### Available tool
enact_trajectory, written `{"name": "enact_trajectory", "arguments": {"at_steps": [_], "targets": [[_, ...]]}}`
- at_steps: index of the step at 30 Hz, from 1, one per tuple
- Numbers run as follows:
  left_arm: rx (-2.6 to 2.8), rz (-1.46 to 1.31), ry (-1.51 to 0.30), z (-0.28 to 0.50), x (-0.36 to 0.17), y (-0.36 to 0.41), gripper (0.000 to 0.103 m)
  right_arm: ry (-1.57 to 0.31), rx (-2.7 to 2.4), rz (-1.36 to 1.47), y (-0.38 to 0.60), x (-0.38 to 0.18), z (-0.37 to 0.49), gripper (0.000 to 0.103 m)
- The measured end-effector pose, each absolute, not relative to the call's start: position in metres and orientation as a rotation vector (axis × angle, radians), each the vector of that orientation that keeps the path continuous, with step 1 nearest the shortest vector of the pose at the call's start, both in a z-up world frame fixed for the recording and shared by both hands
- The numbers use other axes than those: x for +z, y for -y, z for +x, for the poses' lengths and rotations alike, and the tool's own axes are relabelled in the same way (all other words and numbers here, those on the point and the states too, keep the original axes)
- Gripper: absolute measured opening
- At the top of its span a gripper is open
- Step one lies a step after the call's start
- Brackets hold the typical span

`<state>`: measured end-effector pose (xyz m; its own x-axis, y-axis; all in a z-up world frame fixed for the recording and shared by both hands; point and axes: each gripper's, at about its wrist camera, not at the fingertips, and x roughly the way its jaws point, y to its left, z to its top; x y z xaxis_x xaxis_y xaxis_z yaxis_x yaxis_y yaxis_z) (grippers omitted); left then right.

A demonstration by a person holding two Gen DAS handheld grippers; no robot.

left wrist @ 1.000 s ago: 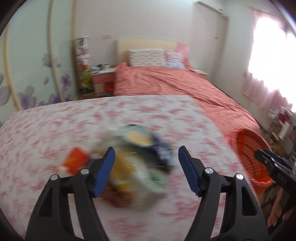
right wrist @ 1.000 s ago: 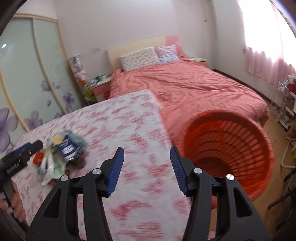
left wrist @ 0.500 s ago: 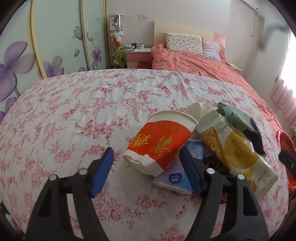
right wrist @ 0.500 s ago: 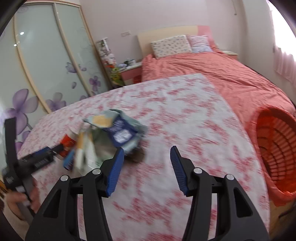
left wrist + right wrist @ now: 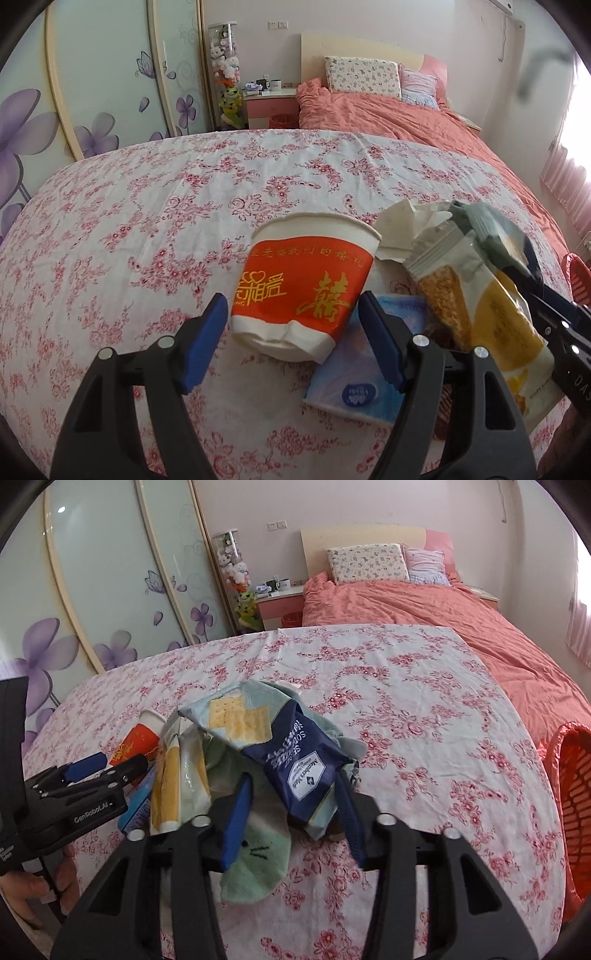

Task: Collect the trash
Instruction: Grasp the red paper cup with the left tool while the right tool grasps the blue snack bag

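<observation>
A heap of trash is sitting on the flowered bedcover. The red-and-white paper cup is lying on its side, its base dented. Just beside it, a blue tissue pack is lying flat, and a white-and-yellow snack wrapper is leaning over it. The navy cracker bag is draping crumpled over a mint-green cloth. An orange basket is standing off the bed's edge.

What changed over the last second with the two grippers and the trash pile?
Both grippers swung from the orange basket side to the pile. The left gripper now straddles the red paper cup; the right gripper is closing around the blue cracker bag. The trash stayed put.
</observation>
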<state>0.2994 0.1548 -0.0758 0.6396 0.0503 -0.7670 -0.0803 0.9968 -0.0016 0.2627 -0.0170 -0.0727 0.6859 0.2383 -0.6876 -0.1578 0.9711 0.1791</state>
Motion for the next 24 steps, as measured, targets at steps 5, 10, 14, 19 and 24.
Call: {"name": "enact_trajectory", "arguments": {"at_steps": [5,10,14,19,24], "targets": [[0.078,-0.061,-0.886,0.306,-0.080,-0.158,0.072,-0.786,0.215,0.130,0.021,-0.073,0.263,0.017],[0.090,-0.072,-0.881,0.307,-0.080,-0.164,0.072,-0.771,0.196,0.173,0.034,-0.070,0.261,0.009],[0.109,-0.081,-0.878,0.306,-0.080,-0.170,0.072,-0.760,0.163,0.202,0.048,-0.068,0.262,0.007],[0.123,-0.087,-0.878,0.310,-0.080,-0.175,0.072,-0.764,0.106,0.244,0.071,-0.071,0.265,0.007],[0.131,-0.079,-0.889,0.316,-0.084,-0.173,0.072,-0.810,0.058,0.309,0.094,-0.085,0.273,0.006]]}}
